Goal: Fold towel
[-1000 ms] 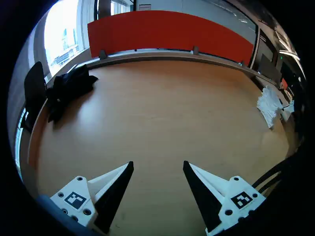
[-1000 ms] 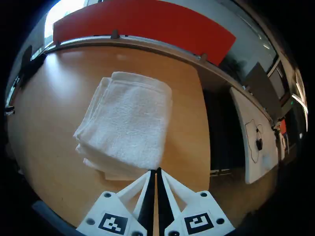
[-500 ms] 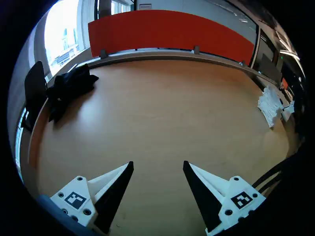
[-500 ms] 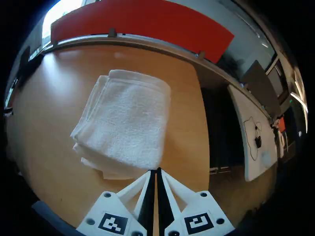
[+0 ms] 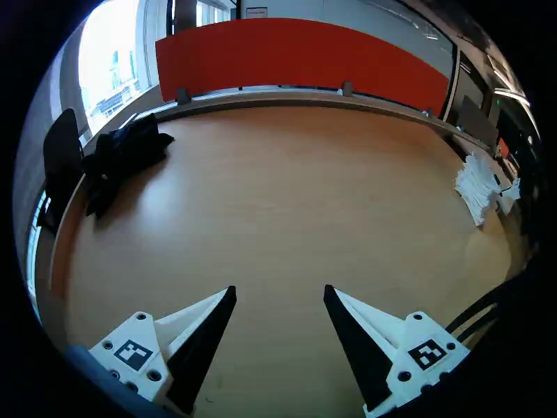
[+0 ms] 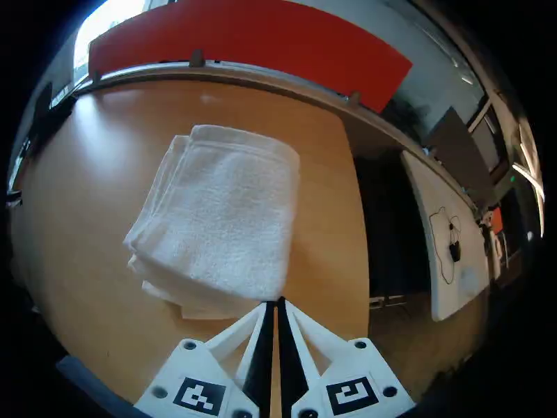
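Where the towel (image 6: pixel 216 223) lies folded in several layers on the bench (image 6: pixel 90 209), close to its right-hand edge, my right claw (image 6: pixel 276 306) hangs with its fingers pressed together. Nothing is visibly between them, and the tips are just at the towel's near corner. My left claw (image 5: pixel 278 292) is spread apart over bare wood. The fold looks complete. The risk, as I judge it, is that a forward nudge from the closed tips would shear the loose lower layers or push the stack toward the edge. Around it are a black bundle (image 5: pixel 122 157) at the left rim, a red screen (image 5: pixel 299 59) along the back, and a second, white bench (image 6: pixel 452 244) carrying a cable, beyond a gap. Nothing blocks either claw.
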